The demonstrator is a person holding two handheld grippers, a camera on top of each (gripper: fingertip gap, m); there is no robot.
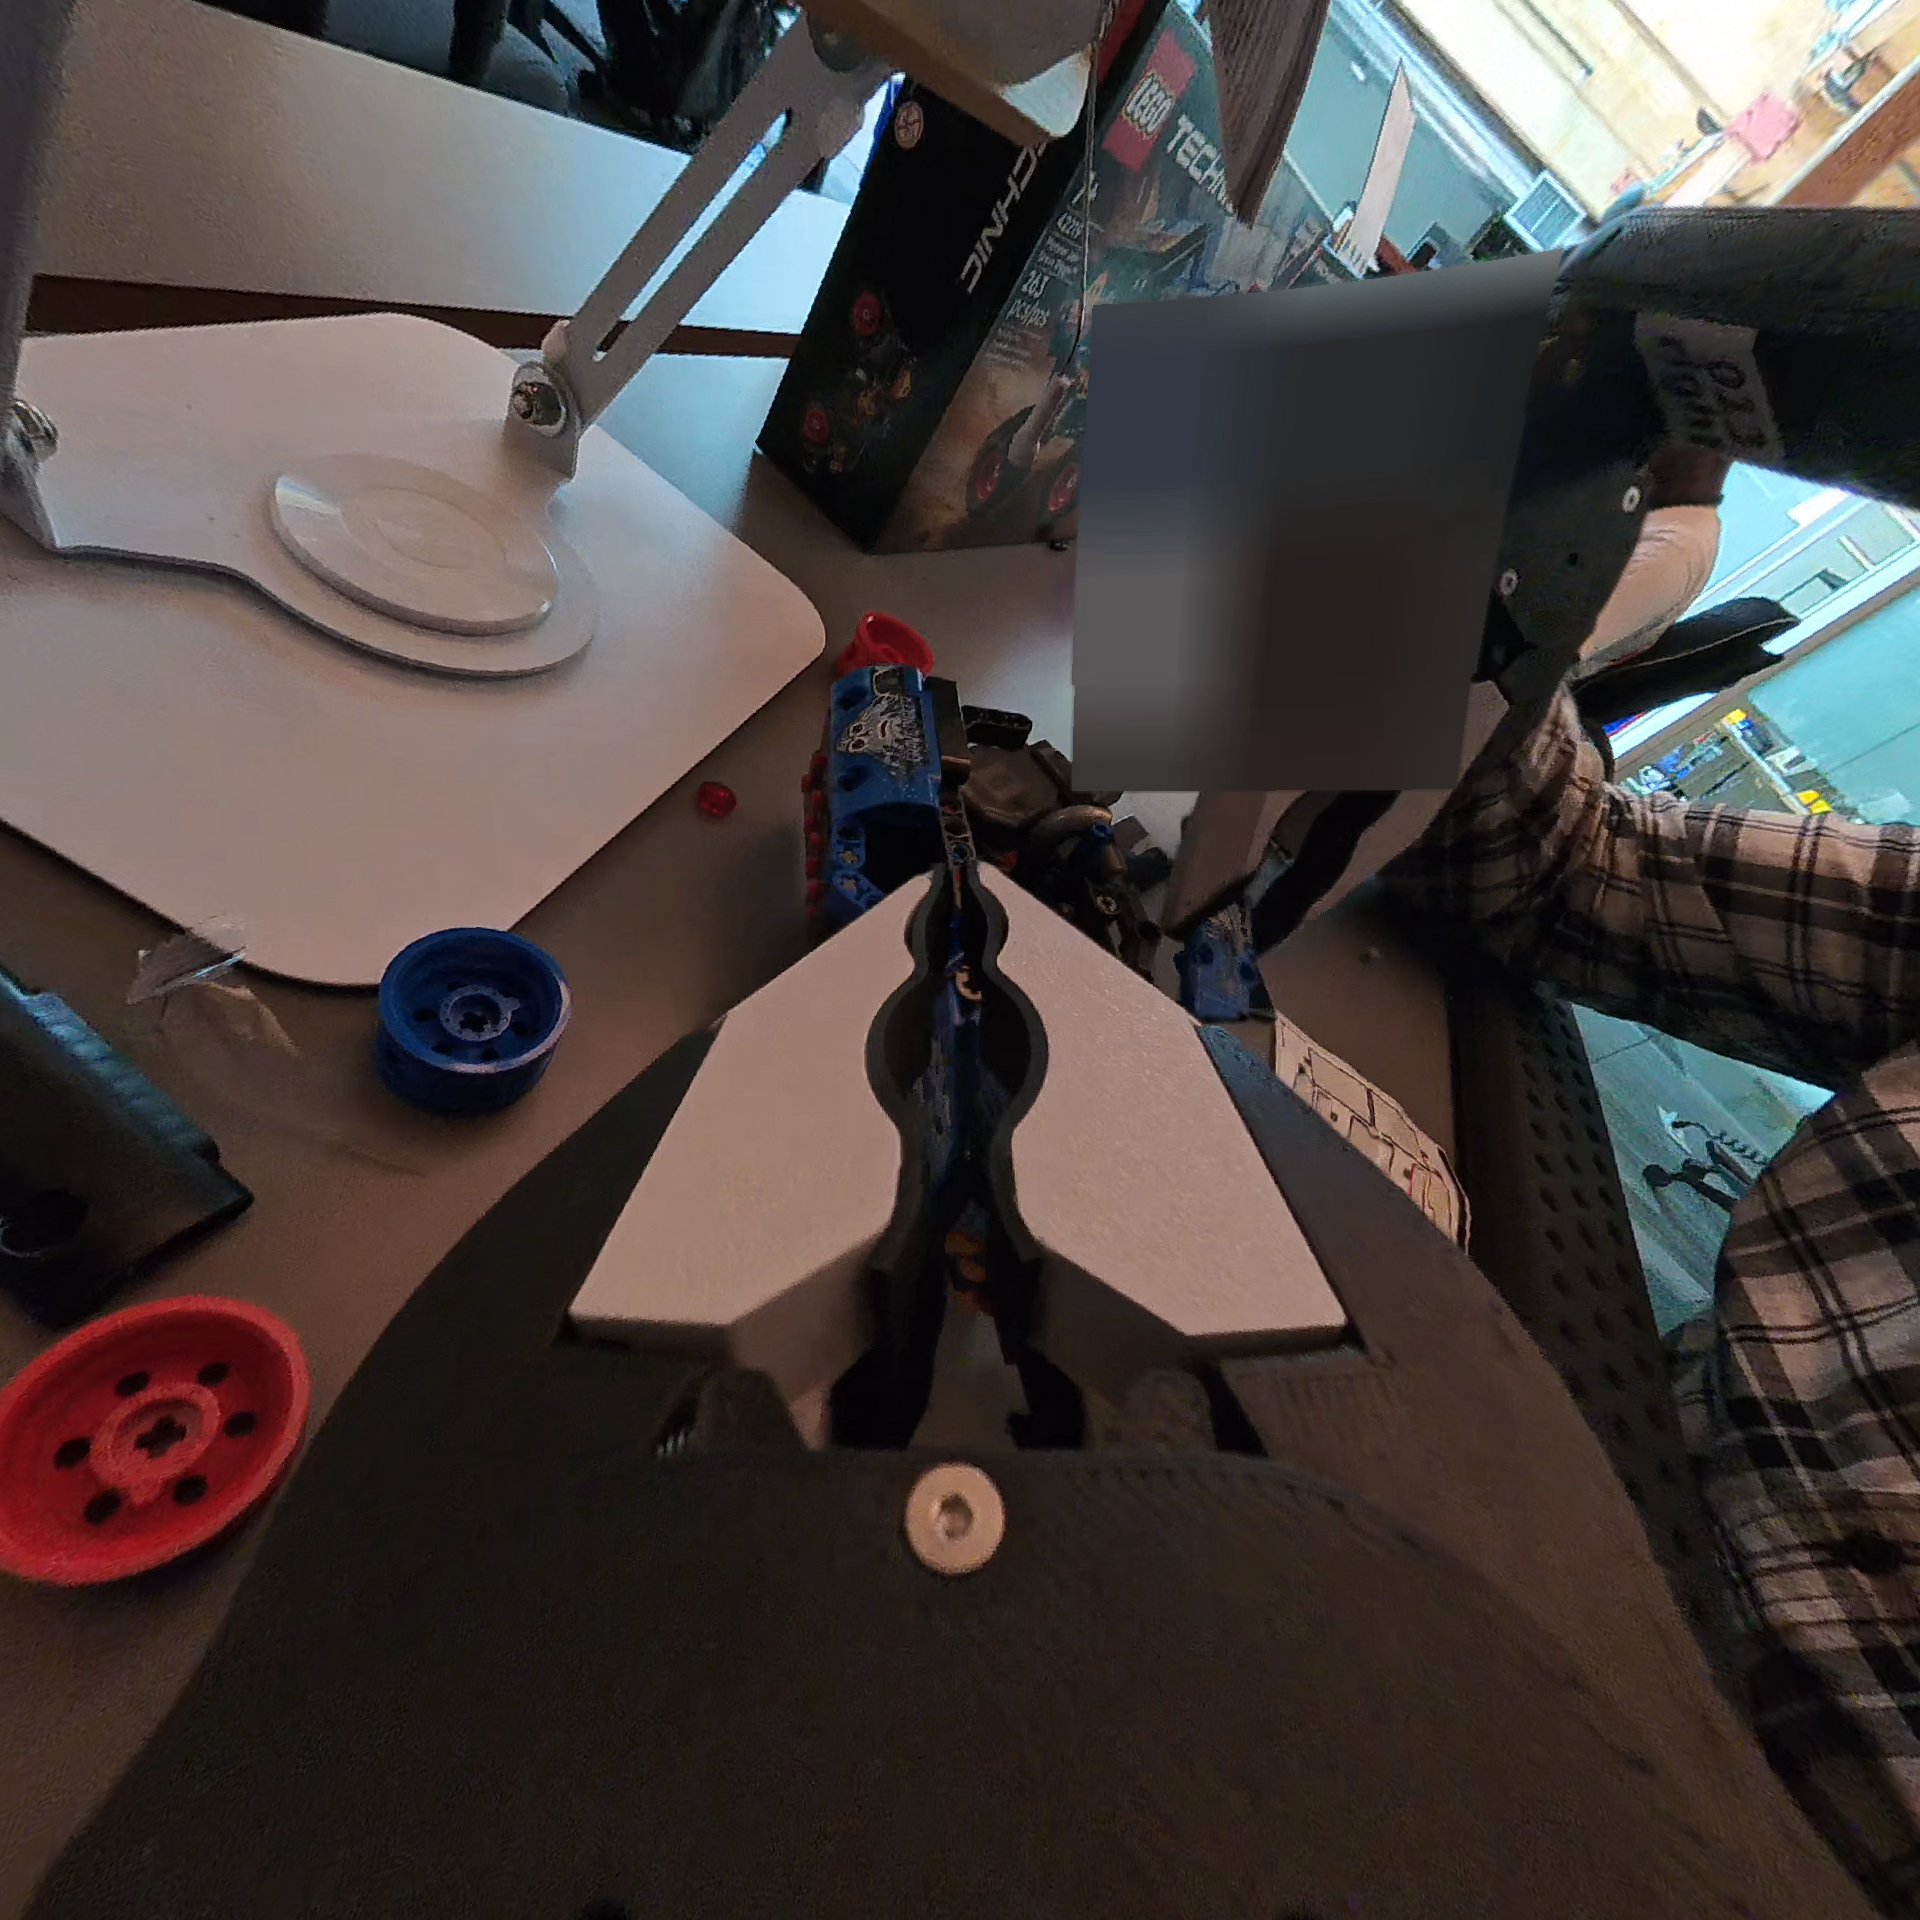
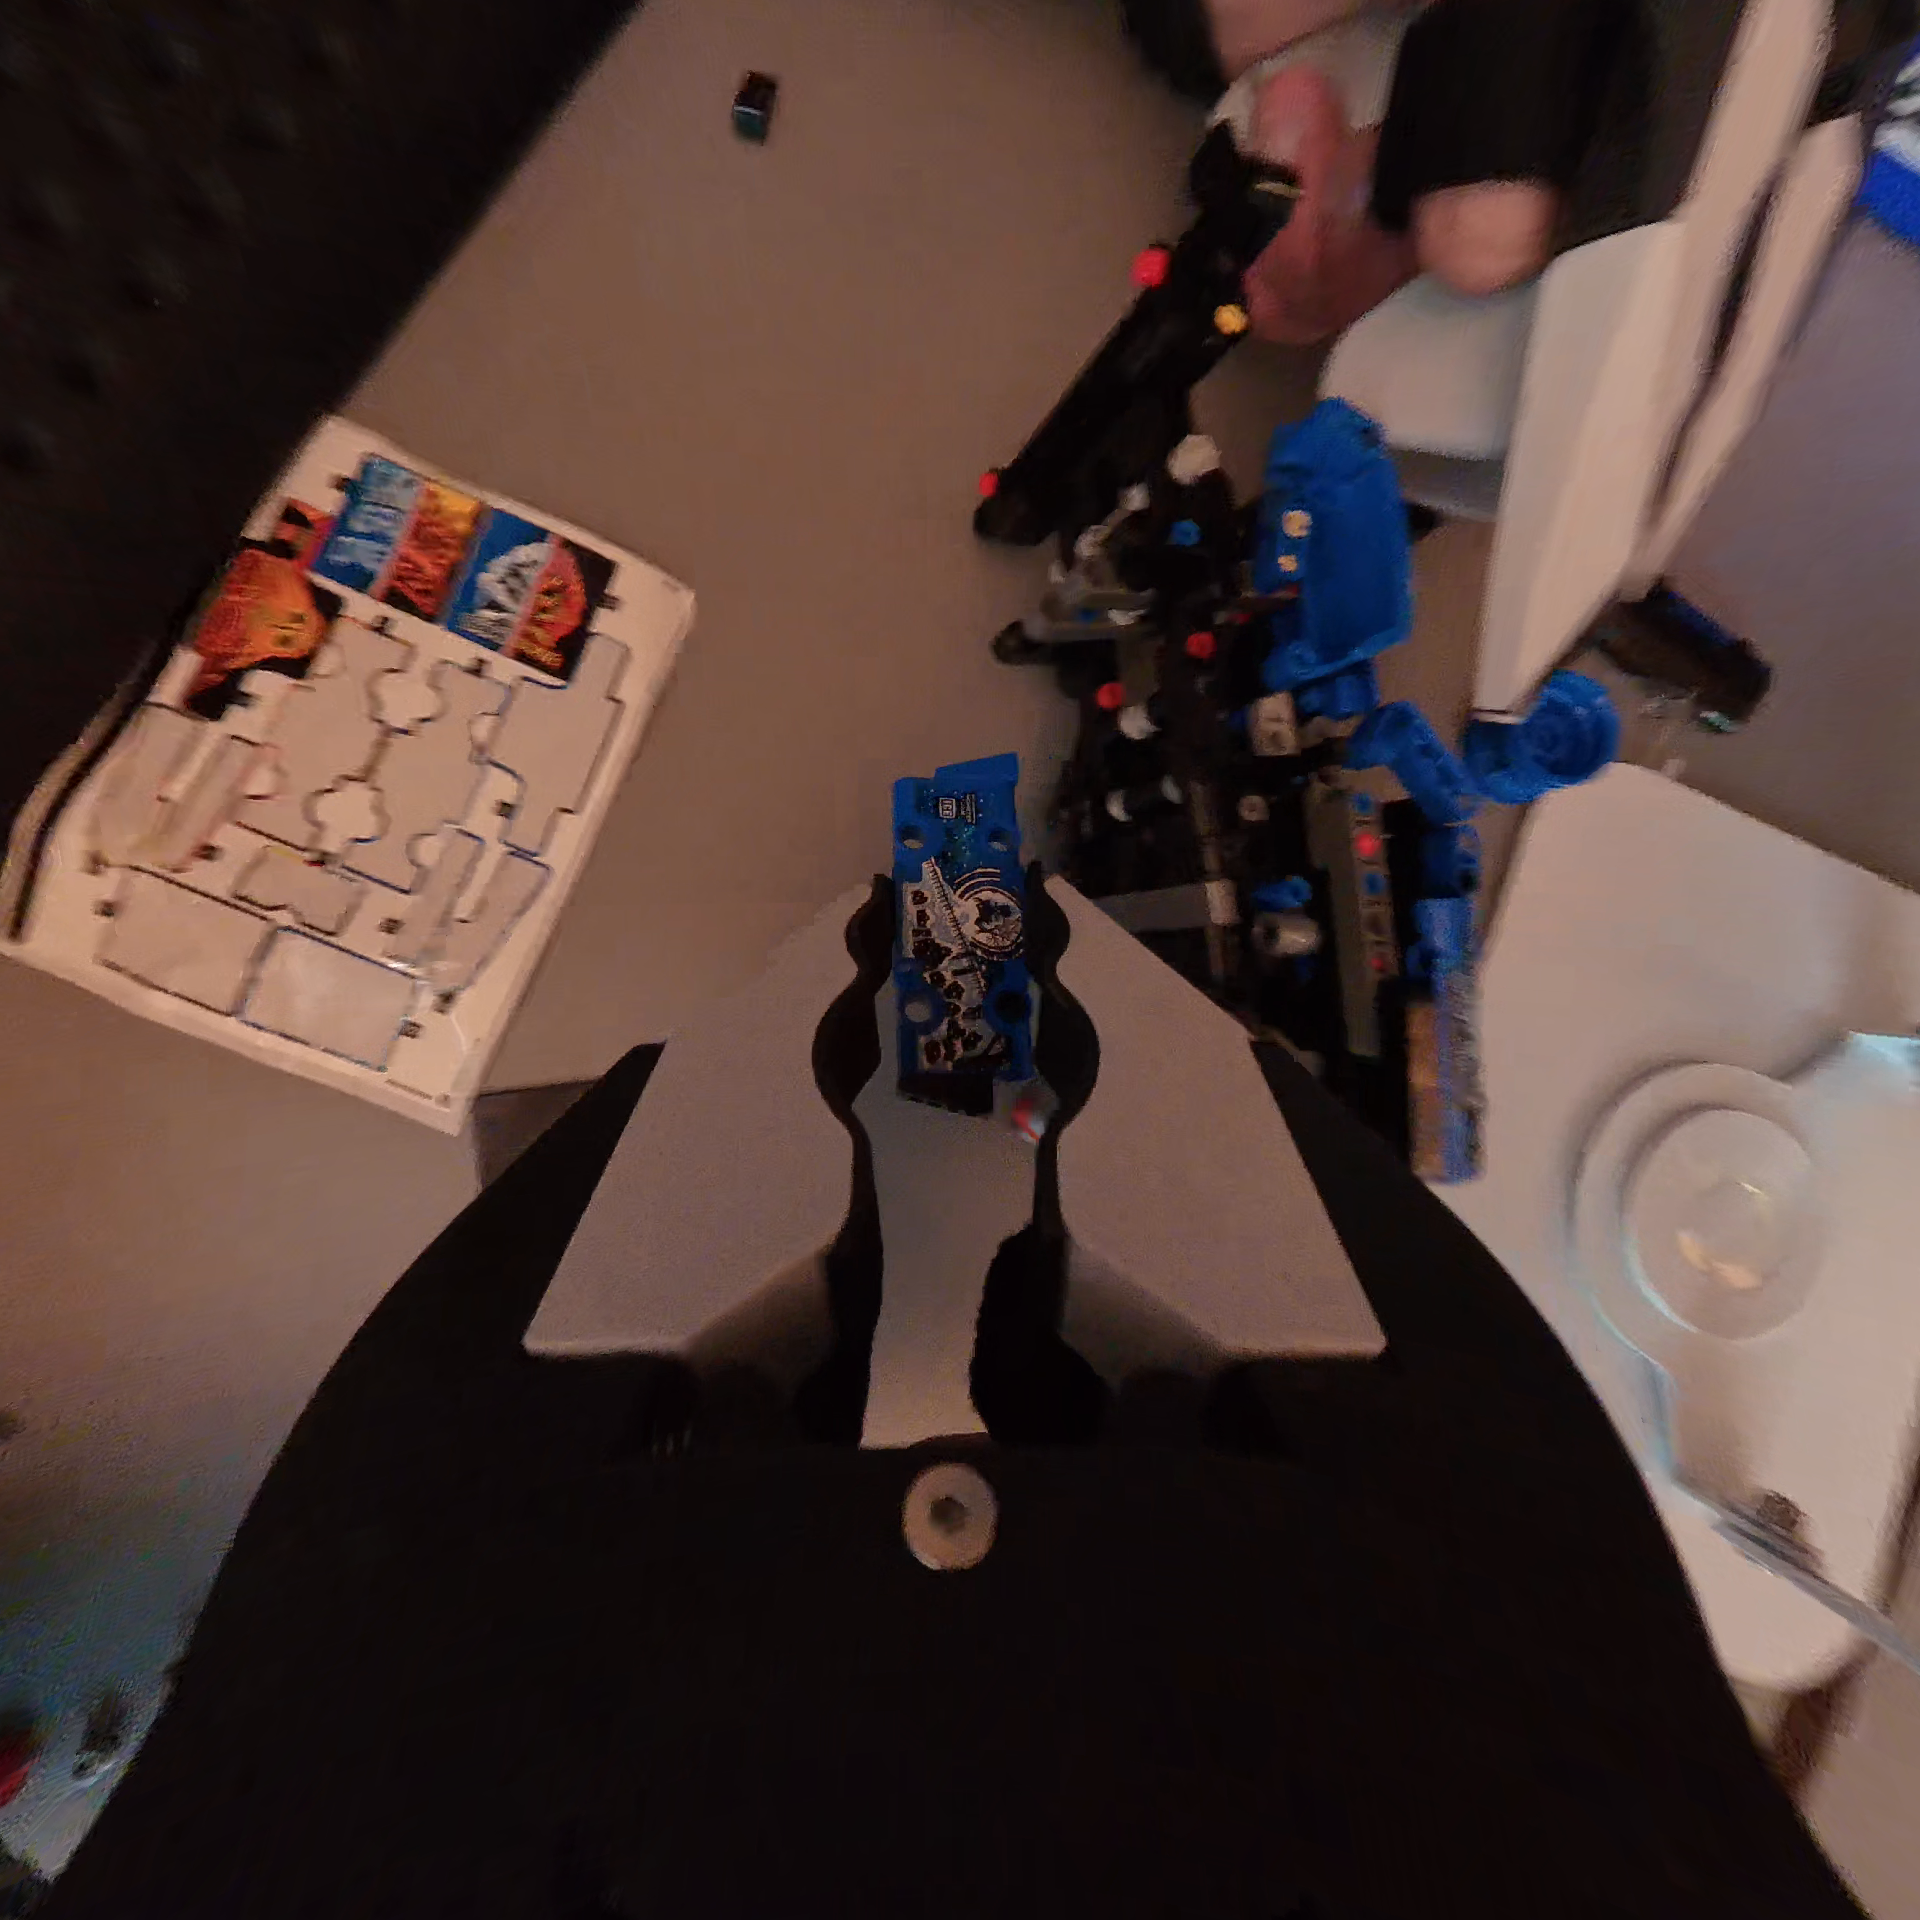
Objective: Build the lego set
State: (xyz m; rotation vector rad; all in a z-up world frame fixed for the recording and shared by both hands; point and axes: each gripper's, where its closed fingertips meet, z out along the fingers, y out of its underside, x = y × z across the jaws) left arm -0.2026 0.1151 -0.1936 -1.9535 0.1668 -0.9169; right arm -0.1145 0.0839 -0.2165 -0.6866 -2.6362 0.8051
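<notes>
Bare tabletop (image 2: 748, 436) seen left of model (image 2: 1247, 727). Blue panel (image 2: 961, 935) clamped in right tongs (image 2: 956, 914). Left tongs (image 1: 961, 883) nearly closed on model's thin edge (image 1: 961, 1039).

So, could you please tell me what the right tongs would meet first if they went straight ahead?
Probably the bare grey table ahead of the right tongs, which hold a blue stickered panel; the vehicle build lies off to one side. Depth is unclear.
</notes>
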